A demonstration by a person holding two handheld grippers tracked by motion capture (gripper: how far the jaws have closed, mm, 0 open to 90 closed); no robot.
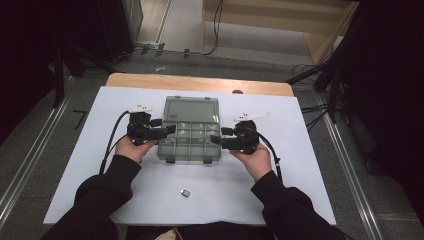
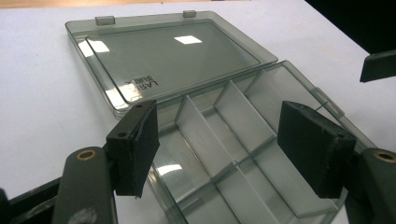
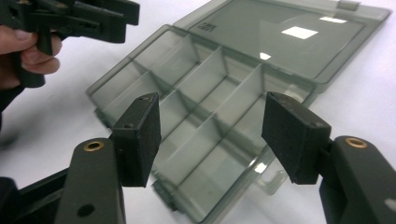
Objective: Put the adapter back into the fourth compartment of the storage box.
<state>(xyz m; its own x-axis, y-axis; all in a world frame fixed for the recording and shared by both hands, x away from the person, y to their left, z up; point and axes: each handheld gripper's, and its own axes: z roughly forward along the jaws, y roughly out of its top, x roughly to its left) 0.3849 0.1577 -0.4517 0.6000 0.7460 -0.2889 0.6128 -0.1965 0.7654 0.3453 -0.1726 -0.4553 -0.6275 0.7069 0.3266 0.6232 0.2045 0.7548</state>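
Note:
A clear grey plastic organiser box [image 1: 190, 135] lies open in the middle of the white table, its lid [image 1: 192, 110] folded flat toward the far side. The tray [image 2: 224, 154] has several empty compartments split by dividers [image 3: 205, 107]. My left gripper [image 1: 167, 131] hovers at the tray's left edge, jaws open with nothing between them [image 2: 224, 149]. At the tray's right edge my right gripper [image 1: 216, 137] also stands open and empty [image 3: 210, 140]. In the right gripper view, the left gripper [image 3: 88, 18] and its hand show at the upper left.
A small dark metal piece [image 1: 185, 193] lies on the white table top [image 1: 300, 150] near the front edge. A wooden strip [image 1: 200, 82] runs along the table's far edge. Cables [image 1: 112, 137] trail from both grippers. Dark stands and floor rails flank the table.

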